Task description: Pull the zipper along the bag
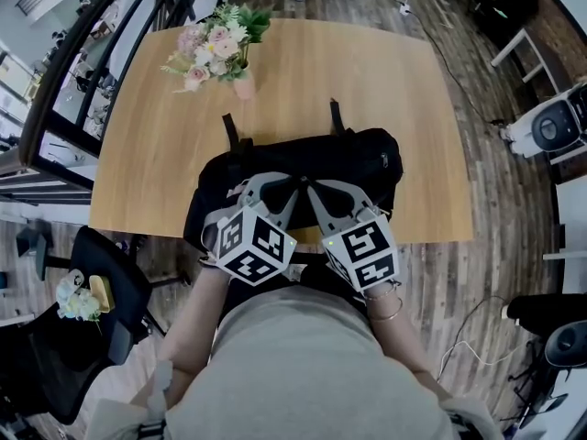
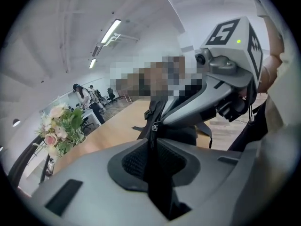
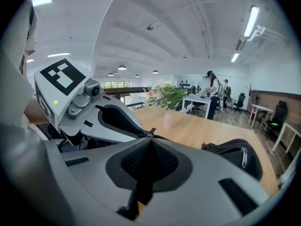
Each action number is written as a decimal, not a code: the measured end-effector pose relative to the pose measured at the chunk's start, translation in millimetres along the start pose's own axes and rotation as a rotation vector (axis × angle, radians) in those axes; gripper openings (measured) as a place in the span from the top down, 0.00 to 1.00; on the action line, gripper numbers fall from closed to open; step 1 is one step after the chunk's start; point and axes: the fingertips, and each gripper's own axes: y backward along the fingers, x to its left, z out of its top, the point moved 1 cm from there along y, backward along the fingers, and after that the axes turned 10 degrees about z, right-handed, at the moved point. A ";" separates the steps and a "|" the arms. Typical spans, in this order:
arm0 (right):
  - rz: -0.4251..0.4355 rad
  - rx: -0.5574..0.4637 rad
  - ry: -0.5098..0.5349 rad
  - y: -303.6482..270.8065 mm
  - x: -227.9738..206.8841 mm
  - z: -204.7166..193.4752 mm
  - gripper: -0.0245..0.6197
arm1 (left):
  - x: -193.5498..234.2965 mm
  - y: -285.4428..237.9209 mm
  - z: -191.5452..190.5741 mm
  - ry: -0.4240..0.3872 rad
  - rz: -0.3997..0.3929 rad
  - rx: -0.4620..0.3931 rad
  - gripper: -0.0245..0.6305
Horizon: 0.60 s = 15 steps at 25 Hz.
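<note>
Resting at the near edge of the wooden bench (image 1: 367, 71), the black bag (image 1: 353, 159) lies under the left gripper (image 1: 290, 189) and the right gripper (image 1: 312, 189), which meet tip to tip over its middle. Flowers (image 1: 215, 49) stand at the far left. In the left gripper view, the jaws are clamped on the bag's zipper strip (image 2: 153, 136). In the right gripper view, the jaws are pinched together on the zipper pull (image 3: 149, 134), with the bag's bulk to the right.

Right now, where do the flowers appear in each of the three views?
Head view: flowers, upper left, beyond the black bag.
Left gripper view: flowers, lower left edge.
Right gripper view: flowers, near the centre.
Shared landmark: the black bag, seen in all three views.
</note>
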 end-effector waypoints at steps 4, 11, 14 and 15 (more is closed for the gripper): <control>-0.003 -0.007 -0.009 0.3 -3.7 -0.6 0.94 | 4.2 2.4 1.4 0.008 0.016 -0.013 0.87; -0.011 -0.013 -0.051 1.4 -11.2 -4.9 0.94 | 6.9 4.2 -0.3 0.039 0.035 -0.021 0.88; -0.041 -0.011 -0.070 7.8 -22.8 -8.0 0.94 | 9.6 5.4 1.0 0.056 0.042 -0.029 0.88; -0.050 -0.012 -0.074 9.8 -26.8 -8.8 0.94 | 10.8 5.5 1.1 0.061 0.041 -0.032 0.88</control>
